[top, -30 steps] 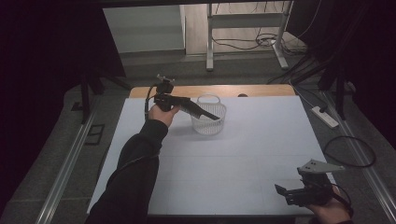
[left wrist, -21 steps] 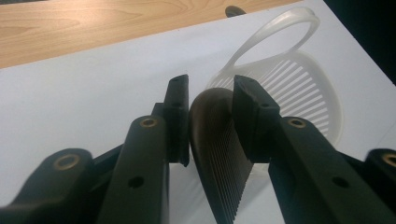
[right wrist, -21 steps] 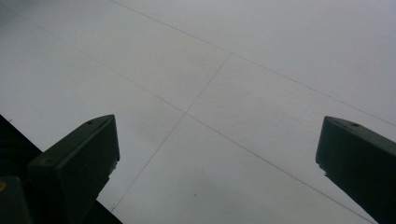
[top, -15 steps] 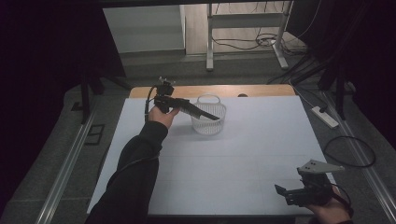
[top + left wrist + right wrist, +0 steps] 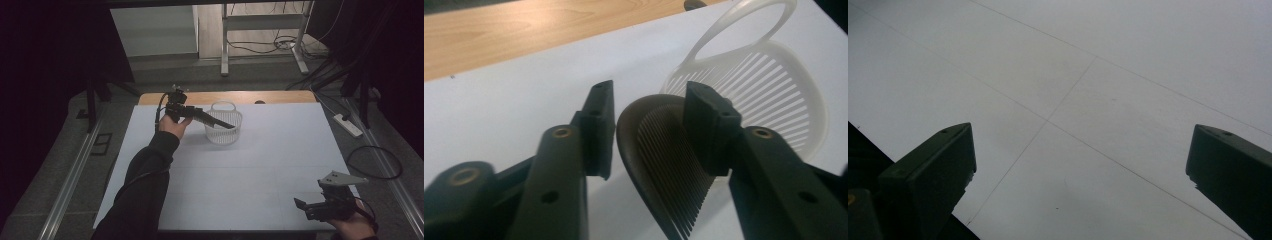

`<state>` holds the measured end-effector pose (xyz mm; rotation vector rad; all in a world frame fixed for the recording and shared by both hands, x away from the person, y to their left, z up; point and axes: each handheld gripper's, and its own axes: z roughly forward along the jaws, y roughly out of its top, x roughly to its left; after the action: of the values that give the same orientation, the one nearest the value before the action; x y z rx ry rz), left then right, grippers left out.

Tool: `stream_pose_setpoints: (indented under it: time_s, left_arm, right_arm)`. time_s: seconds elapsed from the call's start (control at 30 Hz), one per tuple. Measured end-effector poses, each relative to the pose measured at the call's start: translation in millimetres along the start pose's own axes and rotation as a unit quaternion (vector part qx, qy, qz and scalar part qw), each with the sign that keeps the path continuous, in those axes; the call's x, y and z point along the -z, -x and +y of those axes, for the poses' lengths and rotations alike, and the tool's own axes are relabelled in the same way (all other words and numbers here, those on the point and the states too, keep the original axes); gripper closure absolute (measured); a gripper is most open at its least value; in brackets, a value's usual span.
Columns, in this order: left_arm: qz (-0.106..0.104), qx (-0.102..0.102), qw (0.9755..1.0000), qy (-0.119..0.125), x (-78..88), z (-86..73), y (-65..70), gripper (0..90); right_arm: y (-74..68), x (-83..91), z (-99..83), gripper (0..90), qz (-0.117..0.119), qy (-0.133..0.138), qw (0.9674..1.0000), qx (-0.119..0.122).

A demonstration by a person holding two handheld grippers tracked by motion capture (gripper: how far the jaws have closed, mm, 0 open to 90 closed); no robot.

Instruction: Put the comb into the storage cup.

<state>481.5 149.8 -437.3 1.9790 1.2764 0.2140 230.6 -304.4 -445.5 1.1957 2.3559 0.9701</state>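
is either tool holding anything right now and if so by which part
The left tool has a dark slotted scoop between its jaws, near the rounded rim; a firm pinch cannot be told. The right tool is open, holding nothing.

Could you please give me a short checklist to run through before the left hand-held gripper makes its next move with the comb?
1. Comb sits between the left hand-held gripper jaws: ok.
2. Firm grip on comb: cannot tell; a gap shows at one jaw.
3. Left tips over the basket: ok.
4. Basket upright on the table: ok.
5. Right hand-held gripper open, far from basket: ok.
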Motion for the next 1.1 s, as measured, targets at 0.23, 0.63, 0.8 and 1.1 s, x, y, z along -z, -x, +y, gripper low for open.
stream_pose_setpoints:
  time_s: [0.23, 0.63, 0.8, 1.1]
  left_arm:
    - [0.011, -0.015, 0.9998, 0.009, 0.7, 0.1, 2.6, 43.4]
    - [0.012, -0.043, 0.9985, 0.031, 3.7, 0.1, 4.8, 22.4]
    - [0.008, -0.058, 0.9978, 0.032, 4.9, -0.6, 5.8, 13.8]
    - [0.004, -0.079, 0.9961, 0.039, 8.8, -4.8, 5.5, 2.6]
  right_arm:
    - [-0.1, 0.0, 0.0, 0.0, 0.0, 0.0, 1.0, 0.001]
    - [-0.7, -0.2, 0.1, 0.0, -0.001, -0.001, 1.0, 0.003]
    - [-0.7, -0.3, 0.1, 0.0, -0.001, -0.001, 1.0, 0.003]
    - [-0.8, -0.4, 0.1, 0.0, -0.001, -0.002, 1.0, 0.004]
